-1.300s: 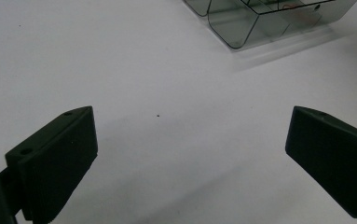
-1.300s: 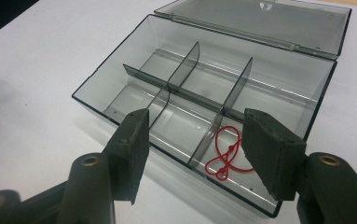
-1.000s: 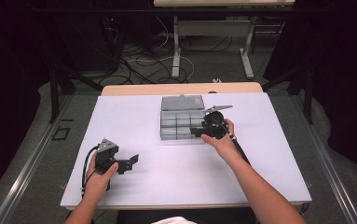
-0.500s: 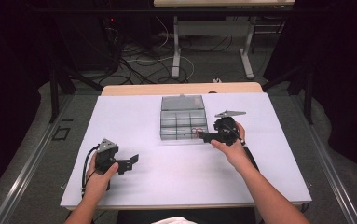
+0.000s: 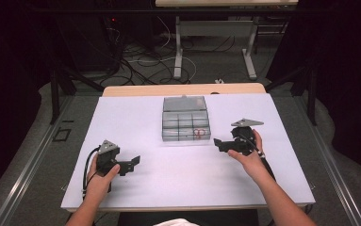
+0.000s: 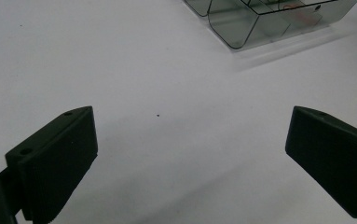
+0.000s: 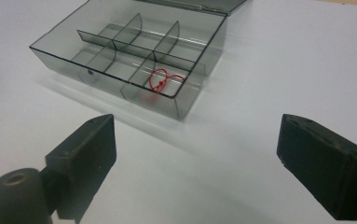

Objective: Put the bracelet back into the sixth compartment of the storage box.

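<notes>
Two grippers, both with jaws spread wide and holding nothing. The right gripper (image 5: 221, 143) sits just beside the near right corner of the compartment box (image 5: 185, 119); the left gripper (image 5: 132, 164) rests well apart from it, low over the table (image 5: 168, 179). The box stands ahead of the right jaws, smoky clear plastic, lid laid back, cross dividers inside. A red wire loop (image 7: 163, 80) lies in the corner cell nearest those jaws. Judgement: the placing looks finished; draw the right gripper off level and clear of the box wall, so nothing is nudged.
</notes>
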`<act>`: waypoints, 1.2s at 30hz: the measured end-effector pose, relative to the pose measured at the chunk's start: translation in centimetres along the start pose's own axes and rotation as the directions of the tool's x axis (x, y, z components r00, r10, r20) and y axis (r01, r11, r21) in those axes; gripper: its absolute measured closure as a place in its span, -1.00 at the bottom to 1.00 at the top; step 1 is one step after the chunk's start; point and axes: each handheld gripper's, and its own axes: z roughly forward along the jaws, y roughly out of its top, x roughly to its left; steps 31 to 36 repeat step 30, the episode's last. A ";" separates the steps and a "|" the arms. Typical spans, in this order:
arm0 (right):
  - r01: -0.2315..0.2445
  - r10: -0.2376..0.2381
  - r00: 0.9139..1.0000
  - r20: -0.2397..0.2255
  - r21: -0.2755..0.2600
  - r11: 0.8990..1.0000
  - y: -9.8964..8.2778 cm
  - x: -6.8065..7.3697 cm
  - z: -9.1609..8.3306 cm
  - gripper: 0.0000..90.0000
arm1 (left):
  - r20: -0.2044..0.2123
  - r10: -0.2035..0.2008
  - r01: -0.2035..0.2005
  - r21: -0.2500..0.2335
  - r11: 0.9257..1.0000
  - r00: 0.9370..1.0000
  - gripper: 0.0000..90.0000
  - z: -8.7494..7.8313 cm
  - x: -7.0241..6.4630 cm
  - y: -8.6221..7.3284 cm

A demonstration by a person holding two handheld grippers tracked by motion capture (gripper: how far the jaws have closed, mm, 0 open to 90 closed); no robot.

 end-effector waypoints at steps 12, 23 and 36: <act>-0.062 0.062 0.997 0.047 -0.011 0.998 -2.6 -2.7 -2.3 -1.00 | 0.000 0.000 0.000 0.000 1.000 1.000 -0.95 0.0 -0.1 0.0; -0.096 0.096 0.989 0.110 -0.007 0.995 -4.6 -4.9 -2.4 -1.00 | -0.002 -0.003 0.003 -0.005 1.000 1.000 -0.95 -0.1 0.1 0.1; -0.094 0.095 0.991 0.098 -0.015 0.995 -4.6 -5.1 -2.5 -1.00 | -0.003 0.002 -0.002 -0.005 1.000 1.000 -0.95 -0.1 0.1 0.1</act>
